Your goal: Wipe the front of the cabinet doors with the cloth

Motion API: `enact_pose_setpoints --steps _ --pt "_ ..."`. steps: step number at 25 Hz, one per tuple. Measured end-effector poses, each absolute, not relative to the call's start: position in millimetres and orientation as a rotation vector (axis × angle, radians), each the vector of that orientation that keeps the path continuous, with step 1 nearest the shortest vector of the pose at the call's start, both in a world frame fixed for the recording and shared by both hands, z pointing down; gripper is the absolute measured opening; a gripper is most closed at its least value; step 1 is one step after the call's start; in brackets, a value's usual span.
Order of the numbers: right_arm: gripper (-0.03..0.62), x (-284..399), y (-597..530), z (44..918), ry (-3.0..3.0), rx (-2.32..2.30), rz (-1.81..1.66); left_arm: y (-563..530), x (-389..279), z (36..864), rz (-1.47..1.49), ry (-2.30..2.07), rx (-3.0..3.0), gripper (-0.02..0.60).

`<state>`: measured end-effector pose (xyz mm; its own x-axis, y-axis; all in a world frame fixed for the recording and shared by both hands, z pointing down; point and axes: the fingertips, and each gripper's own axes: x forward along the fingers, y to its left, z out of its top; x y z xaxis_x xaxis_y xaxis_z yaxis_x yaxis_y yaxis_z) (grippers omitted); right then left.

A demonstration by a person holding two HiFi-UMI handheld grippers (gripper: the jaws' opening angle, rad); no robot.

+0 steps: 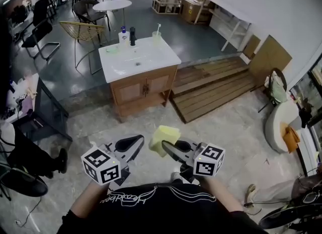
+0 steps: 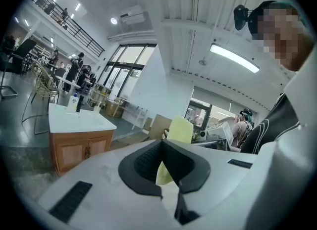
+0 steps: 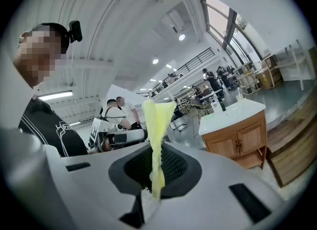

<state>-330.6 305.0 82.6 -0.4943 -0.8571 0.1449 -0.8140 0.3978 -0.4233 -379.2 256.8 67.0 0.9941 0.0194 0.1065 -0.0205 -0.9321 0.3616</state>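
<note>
Yellow cloth (image 1: 163, 138), held up in front of a person's chest. It is pinched at its lower edge by the right gripper (image 1: 167, 147), whose jaws are closed on it, and it stands upright from them. The person is well apart from the cabinet, so no wiping has begun.

At the left, the left gripper (image 1: 132, 145) sits just beside the cloth without touching it. Its jaws are a narrow slit apart and carry nothing.

Ahead, in the middle, stands a small wooden cabinet with two closed doors (image 1: 146, 88). Above them is a white counter (image 1: 151, 57) with a basin and a few bottles (image 1: 132, 35) at its back edge.

The step in hand looks like the approach. To do it well, the person likely needs to step close and crouch. The cloth's broad face should then go flat against one door and sweep from top to bottom. The thin pinch needs to stay firm so the cloth does not slip out.
</note>
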Motion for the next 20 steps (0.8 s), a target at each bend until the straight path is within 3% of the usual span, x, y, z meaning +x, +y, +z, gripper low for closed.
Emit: enact_pose_setpoints --steps 9,20 --pt "0.041 -281.4 319.5 92.7 2.481 -1.515 -0.732 271.0 -335.1 78.2 0.192 -0.022 2.739 0.006" --pt "0.041 -156.8 350.9 105.7 2.439 -1.496 -0.811 299.5 -207.7 100.7 0.271 -0.065 2.659 0.006"
